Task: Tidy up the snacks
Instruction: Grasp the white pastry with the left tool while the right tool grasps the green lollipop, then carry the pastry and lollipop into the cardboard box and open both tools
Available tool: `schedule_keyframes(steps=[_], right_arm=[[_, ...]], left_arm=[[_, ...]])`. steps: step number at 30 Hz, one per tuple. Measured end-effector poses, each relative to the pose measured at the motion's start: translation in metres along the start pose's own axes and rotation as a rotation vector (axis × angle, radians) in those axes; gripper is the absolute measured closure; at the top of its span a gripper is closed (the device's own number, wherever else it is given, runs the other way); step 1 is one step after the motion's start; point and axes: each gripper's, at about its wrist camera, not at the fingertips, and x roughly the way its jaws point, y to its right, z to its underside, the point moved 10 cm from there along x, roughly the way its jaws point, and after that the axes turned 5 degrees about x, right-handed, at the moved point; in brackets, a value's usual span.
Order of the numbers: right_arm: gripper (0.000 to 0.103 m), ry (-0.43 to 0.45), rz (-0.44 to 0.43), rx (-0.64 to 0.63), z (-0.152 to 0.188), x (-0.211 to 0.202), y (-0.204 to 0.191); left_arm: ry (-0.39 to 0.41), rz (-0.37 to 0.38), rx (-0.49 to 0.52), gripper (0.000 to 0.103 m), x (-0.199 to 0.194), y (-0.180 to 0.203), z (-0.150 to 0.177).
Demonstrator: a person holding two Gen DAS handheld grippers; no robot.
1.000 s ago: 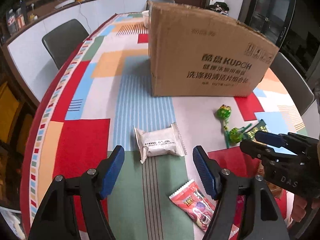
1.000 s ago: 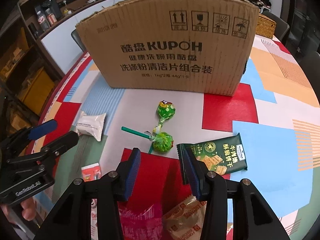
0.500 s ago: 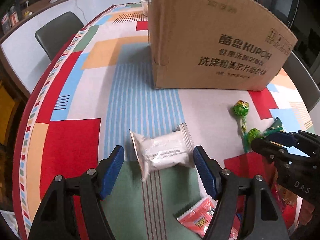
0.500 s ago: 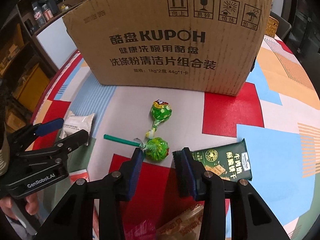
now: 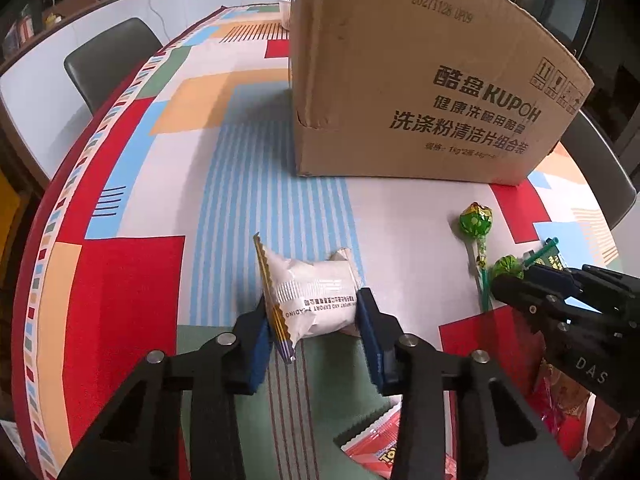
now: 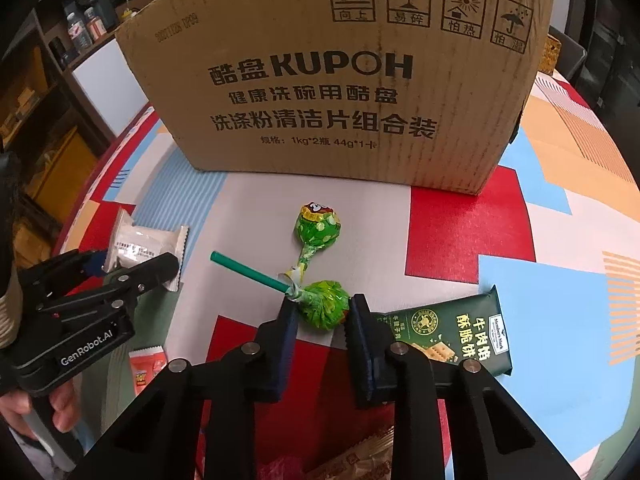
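My left gripper [image 5: 316, 320] is shut on a white snack packet [image 5: 308, 298], which is squeezed and tipped up off the tablecloth; it also shows in the right wrist view [image 6: 144, 244]. My right gripper [image 6: 320, 316] is shut on the head of a green lollipop [image 6: 324, 304] with a green stick. A second green lollipop [image 6: 316, 228] lies just beyond it on the table. A big cardboard box [image 6: 340, 76] stands upright behind the snacks. A dark green cracker pack [image 6: 456, 328] lies right of my right gripper.
A red snack packet [image 5: 376, 444] lies near the front edge, and shows in the right wrist view [image 6: 148, 368]. A brown and a pink packet [image 6: 352, 460] lie under my right gripper. Chairs [image 5: 108, 56] stand at the table's sides. The patterned tablecloth [image 5: 132, 280] covers the table.
Both grippers moved forward and closed: the left on the white packet, which tipped up, and the right on the green lollipop's head.
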Motion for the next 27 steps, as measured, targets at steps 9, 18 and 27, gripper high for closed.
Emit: schedule_keyframes(steps=[9, 18, 27], right_arm=[[0.076, 0.02, -0.018, 0.004, 0.003, -0.011, 0.004], [0.076, 0.072, -0.045, 0.008, -0.005, -0.044, 0.006], [0.076, 0.168, -0.071, 0.001, -0.014, -0.094, 0.007]], left_arm=[[0.02, 0.012, 0.018, 0.067, -0.019, 0.015, 0.005], [0.111, -0.005, 0.049, 0.067, -0.062, 0.027, -0.008], [0.227, -0.011, 0.077, 0.067, -0.113, 0.04, -0.033]])
